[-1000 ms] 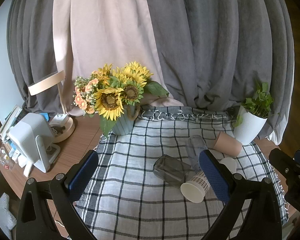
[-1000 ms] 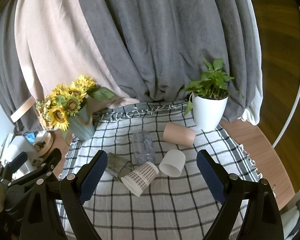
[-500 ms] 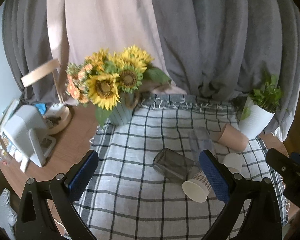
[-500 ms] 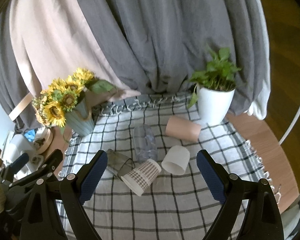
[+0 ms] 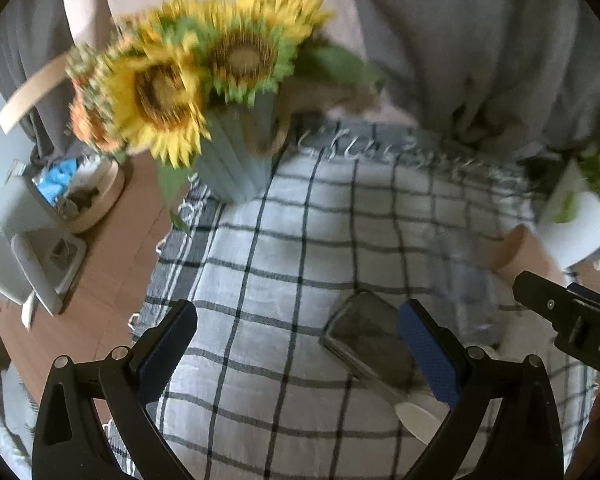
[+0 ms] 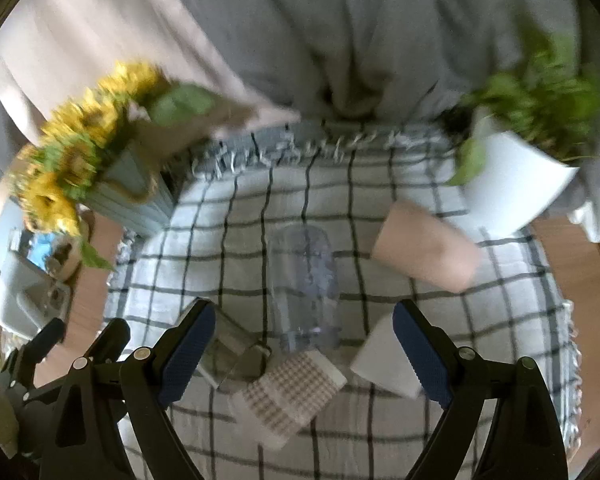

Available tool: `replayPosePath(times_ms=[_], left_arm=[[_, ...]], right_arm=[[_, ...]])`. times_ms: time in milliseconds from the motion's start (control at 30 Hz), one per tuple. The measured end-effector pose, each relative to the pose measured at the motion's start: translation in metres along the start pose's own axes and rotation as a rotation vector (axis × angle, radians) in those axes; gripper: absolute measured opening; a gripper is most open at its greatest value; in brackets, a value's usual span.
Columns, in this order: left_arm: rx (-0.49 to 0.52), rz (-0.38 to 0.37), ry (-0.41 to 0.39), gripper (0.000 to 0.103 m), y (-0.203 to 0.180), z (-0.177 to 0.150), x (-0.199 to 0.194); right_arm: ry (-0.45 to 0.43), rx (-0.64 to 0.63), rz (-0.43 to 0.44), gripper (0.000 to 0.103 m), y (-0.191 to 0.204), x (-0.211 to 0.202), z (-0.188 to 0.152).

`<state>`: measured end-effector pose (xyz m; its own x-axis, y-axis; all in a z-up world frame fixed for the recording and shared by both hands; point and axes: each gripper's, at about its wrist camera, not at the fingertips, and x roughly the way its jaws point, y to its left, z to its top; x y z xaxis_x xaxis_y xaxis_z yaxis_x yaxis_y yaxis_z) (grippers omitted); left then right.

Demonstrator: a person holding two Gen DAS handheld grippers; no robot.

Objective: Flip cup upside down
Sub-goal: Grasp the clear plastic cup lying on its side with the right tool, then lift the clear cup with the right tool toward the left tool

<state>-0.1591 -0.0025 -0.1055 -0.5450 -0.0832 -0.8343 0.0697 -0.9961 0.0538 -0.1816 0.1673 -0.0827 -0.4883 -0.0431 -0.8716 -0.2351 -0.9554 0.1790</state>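
Right wrist view gives me five cups lying on their sides on the checked cloth [image 6: 380,208] over the worktop [image 6: 572,248]: a clear cup [image 6: 304,284] in the middle, a tan cup [image 6: 424,248] beyond it to the right near the white plant pot [image 6: 516,184], a white cup [image 6: 384,360] just beside my right tongs' [image 6: 300,348] right finger, a checked paper cup [image 6: 292,392] between the fingers, and a dark glass [image 6: 232,344] touching it at the left. My right tongs hang spread wide, gripping nothing. On the left wrist view my left tongs [image 5: 300,344] are also spread apart and empty, with the dark glass [image 5: 368,336] just inside the right finger. Sunflowers [image 5: 188,80] in a ribbed vase [image 5: 236,160] stand at the cloth's far left corner; both views are blurred
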Motion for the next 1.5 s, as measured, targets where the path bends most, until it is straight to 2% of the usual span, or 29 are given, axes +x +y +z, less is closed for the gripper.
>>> replayPosePath(times_ms=[200, 433, 600, 667, 700, 967, 1267, 1367, 1500], left_arm=[[-0.01, 0.019, 0.088, 0.103, 0.0, 0.006, 0.044], [-0.012, 0.008, 0.137, 0.103, -0.006, 0.009, 0.068], [-0.009, 0.004, 0.146, 0.103, -0.009, 0.011, 0.076], [-0.005, 0.006, 0.143, 0.103, -0.009, 0.012, 0.077], [-0.004, 0.01, 0.141, 0.103, -0.009, 0.012, 0.077], [0.018, 0.005, 0.112, 0.102, -0.008, 0.013, 0.066], [0.005, -0.054, 0.038, 0.103, 0.009, 0.019, 0.019], [-0.003, -0.066, 0.021, 0.103, 0.021, 0.014, 0.0], [0.03, -0.063, 0.013, 0.103, 0.036, -0.004, -0.019]], right_arm=[[0.147, -0.01, 0.001, 0.089, 0.0, 0.061, 0.013], [0.23, -0.013, -0.004, 0.088, -0.001, 0.103, 0.021], [0.272, -0.014, 0.001, 0.082, -0.001, 0.123, 0.022], [0.284, -0.008, 0.0, 0.074, -0.002, 0.128, 0.022], [0.286, -0.008, 0.002, 0.074, -0.002, 0.129, 0.022], [0.235, 0.002, -0.008, 0.072, -0.001, 0.117, 0.025], [0.025, -0.008, -0.019, 0.072, 0.015, 0.035, 0.036], [-0.027, 0.015, 0.002, 0.072, 0.019, 0.003, 0.023], [-0.028, 0.063, 0.056, 0.072, 0.026, -0.02, -0.01]])
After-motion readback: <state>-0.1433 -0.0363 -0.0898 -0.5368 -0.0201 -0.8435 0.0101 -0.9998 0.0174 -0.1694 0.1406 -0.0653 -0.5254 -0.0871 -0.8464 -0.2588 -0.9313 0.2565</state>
